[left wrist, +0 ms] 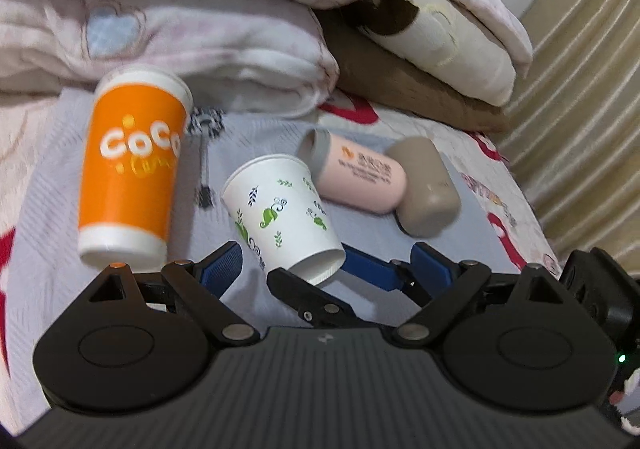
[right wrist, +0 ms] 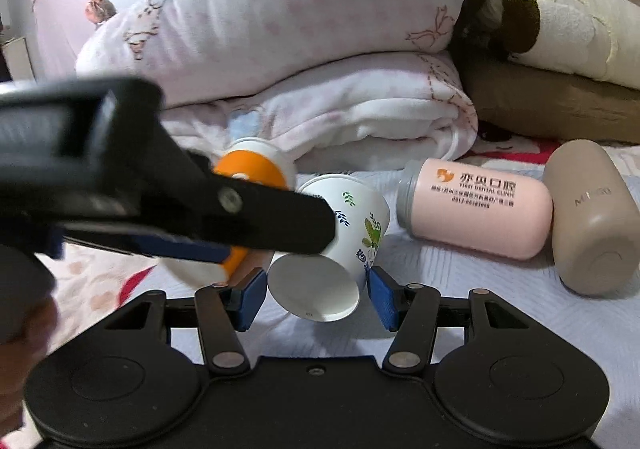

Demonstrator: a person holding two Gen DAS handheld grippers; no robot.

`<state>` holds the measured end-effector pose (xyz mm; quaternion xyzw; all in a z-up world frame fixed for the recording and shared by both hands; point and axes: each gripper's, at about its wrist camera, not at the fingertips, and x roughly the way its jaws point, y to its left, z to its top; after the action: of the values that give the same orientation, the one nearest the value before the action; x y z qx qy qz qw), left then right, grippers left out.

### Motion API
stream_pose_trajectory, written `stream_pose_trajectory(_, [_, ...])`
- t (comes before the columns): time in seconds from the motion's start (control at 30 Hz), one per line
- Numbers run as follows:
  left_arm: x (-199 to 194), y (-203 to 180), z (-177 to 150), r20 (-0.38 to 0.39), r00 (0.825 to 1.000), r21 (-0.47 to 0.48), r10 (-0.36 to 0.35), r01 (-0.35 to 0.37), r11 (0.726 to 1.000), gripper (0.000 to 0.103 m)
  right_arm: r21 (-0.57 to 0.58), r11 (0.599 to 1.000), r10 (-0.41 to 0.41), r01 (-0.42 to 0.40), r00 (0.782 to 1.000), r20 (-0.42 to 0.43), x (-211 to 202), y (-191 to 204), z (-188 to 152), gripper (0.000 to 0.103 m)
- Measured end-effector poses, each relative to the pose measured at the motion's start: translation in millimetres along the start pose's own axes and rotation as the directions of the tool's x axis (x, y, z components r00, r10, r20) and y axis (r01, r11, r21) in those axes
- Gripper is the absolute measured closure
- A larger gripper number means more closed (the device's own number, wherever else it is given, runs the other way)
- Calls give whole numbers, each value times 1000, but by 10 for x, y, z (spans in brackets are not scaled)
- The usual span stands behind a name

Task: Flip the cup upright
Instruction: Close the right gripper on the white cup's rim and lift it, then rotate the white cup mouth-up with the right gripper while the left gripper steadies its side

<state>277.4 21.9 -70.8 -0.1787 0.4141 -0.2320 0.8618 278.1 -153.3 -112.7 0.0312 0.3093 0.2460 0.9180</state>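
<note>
A white paper cup with green leaf prints lies tilted on the bed, base toward me; it also shows in the right wrist view. My right gripper is open, its blue pads either side of the cup's base, apart from it. In the left wrist view the right gripper's finger reaches in at the cup's base. My left gripper is open in front of the cup. An orange Coco cup stands to the left. A pink cup and a taupe cup lie on their sides to the right.
Folded pink and white blankets are piled behind the cups. A brown cushion and cream blanket sit at the back right. A curtain hangs at the right. The bed sheet is pale grey.
</note>
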Motion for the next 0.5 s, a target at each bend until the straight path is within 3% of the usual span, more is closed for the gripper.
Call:
stream_pose_trajectory(0.13, [-63, -14, -134, -43, 999, -47, -19, 17, 999, 12, 8, 999, -31, 31, 999, -32, -171, 27, -77, 42])
stream_pose_trajectory(0.33, [-214, -194, -240, -43, 999, -27, -26, 25, 999, 12, 10, 998, -67, 68, 994, -85, -429, 54, -199, 42])
stream_pose_trajectory(0.5, [-321, -201, -473, -64, 995, -109, -80, 73, 991, 12, 26, 998, -49, 51, 995, -84, -775, 77, -323, 42])
